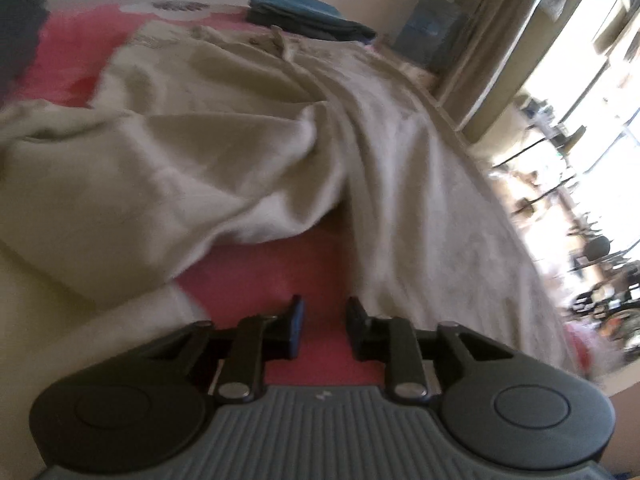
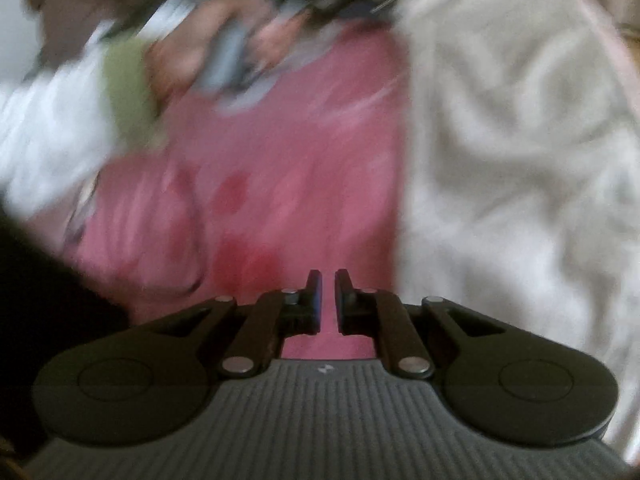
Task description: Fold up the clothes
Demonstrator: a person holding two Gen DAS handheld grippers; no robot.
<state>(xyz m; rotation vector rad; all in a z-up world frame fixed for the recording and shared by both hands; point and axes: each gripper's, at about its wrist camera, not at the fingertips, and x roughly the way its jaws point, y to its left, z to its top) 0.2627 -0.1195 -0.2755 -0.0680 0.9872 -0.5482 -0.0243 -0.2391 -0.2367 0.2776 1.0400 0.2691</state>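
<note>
A beige garment (image 1: 224, 148) lies crumpled across a pink bedsheet (image 1: 280, 268); its folds rise in the middle and one long part runs toward the lower right. My left gripper (image 1: 323, 312) is open and empty, low over the pink sheet just short of the garment's near edge. In the blurred right wrist view the beige garment (image 2: 516, 152) fills the right side and the pink sheet (image 2: 288, 184) the middle. My right gripper (image 2: 328, 286) hovers over the sheet with its jaws a narrow gap apart and nothing between them.
Folded blue and dark clothes (image 1: 304, 14) are stacked at the far end of the bed. Dark clothing (image 1: 18, 36) lies at the far left. A window with curtain (image 1: 500, 40) is on the right. A person's hand with white and green sleeve (image 2: 120, 92) shows, blurred.
</note>
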